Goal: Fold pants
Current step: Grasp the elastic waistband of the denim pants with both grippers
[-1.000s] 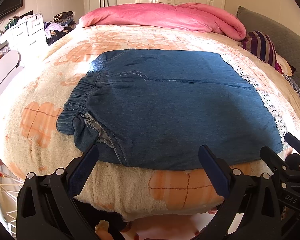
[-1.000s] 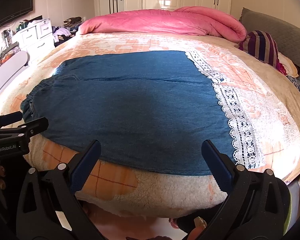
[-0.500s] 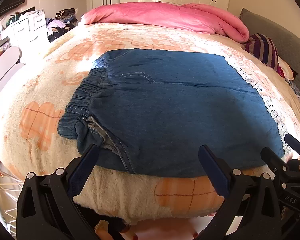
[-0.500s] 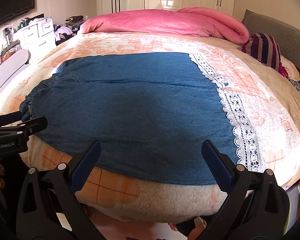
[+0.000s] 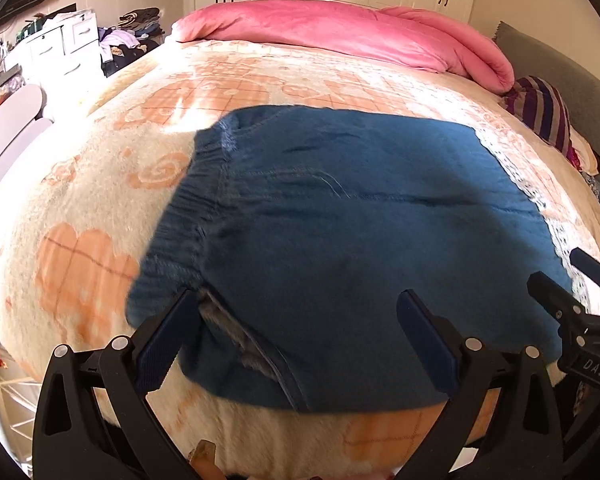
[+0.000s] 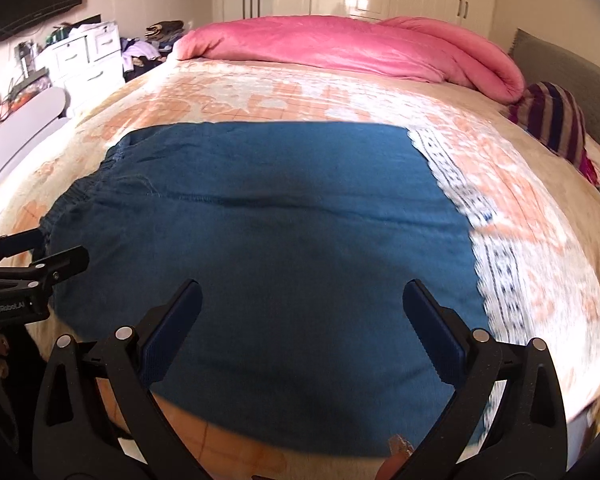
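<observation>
At the right edge of your left wrist view, the right gripper [image 5: 592, 316] carries a small label reading "DAS". At the left edge of your right wrist view, the left gripper [image 6: 24, 276] bears "GenRobot.AI" in white.

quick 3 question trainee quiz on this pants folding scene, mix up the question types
1. True or false: the left gripper is shut on the denim pants.
2. Which end of the pants lies toward the right gripper side? A) elastic waistband B) white lace hem C) a belt
3. Fill in: the bundled duvet at the far side of the bed is ____.

Key
1. False: both grippers are open, hovering at the pants' near edge.
2. B: the lace hem is on the right, the waistband on the left.
3. Pink.
</observation>
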A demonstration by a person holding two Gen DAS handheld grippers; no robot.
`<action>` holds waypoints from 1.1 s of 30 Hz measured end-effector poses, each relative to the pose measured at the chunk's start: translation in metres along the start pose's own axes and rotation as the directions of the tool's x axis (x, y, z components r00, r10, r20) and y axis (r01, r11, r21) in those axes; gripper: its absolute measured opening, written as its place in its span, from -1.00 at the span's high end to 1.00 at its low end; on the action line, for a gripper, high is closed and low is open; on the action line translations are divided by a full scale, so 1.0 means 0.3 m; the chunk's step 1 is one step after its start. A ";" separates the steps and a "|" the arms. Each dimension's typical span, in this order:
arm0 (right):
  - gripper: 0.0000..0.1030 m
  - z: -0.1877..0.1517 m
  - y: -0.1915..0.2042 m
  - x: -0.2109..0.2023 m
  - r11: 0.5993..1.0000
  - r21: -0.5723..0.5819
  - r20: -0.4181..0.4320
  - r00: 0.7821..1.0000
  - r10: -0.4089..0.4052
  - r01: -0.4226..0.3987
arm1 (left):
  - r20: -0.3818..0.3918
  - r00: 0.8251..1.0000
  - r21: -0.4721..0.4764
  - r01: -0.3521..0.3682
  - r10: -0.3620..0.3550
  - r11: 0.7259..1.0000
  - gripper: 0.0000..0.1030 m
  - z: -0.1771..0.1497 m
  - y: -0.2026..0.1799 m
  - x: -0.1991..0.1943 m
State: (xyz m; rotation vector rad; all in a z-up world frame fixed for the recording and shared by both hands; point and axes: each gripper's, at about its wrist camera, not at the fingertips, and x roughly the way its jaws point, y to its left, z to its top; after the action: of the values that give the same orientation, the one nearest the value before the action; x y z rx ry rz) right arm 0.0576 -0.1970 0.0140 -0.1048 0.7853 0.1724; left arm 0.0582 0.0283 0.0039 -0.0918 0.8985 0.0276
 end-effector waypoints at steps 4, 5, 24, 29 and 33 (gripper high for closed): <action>-0.84 0.072 0.017 0.056 0.999 -0.022 -0.009 0.999 0.041 -0.041 | 0.009 1.000 -0.011 -0.021 0.021 1.000 -0.92 0.069 0.043 0.023; -0.84 0.095 0.018 0.075 0.998 -0.018 -0.017 0.998 0.066 -0.066 | 0.012 1.000 -0.014 -0.027 0.027 1.000 -0.92 0.085 0.054 0.027; -0.84 0.447 0.089 0.406 0.958 -0.219 -0.110 0.980 0.166 -0.187 | -0.045 0.998 -0.069 -0.038 0.035 0.997 -0.92 0.424 0.275 0.292; -0.84 0.527 0.104 0.527 0.945 -0.250 -0.151 0.972 0.179 -0.212 | -0.076 0.995 -0.006 -0.060 0.059 0.998 -0.89 0.455 0.288 0.387; -0.84 0.567 0.140 0.596 0.921 -0.309 -0.175 0.966 0.190 -0.237 | -0.096 0.995 0.006 -0.001 0.002 1.000 -0.31 0.474 0.294 0.442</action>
State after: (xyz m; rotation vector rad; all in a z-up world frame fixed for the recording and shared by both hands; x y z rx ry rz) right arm 0.2915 -0.1083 0.0052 -0.3502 0.9051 0.5094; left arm 0.2462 0.1271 -0.0179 -0.0875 0.9945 0.0222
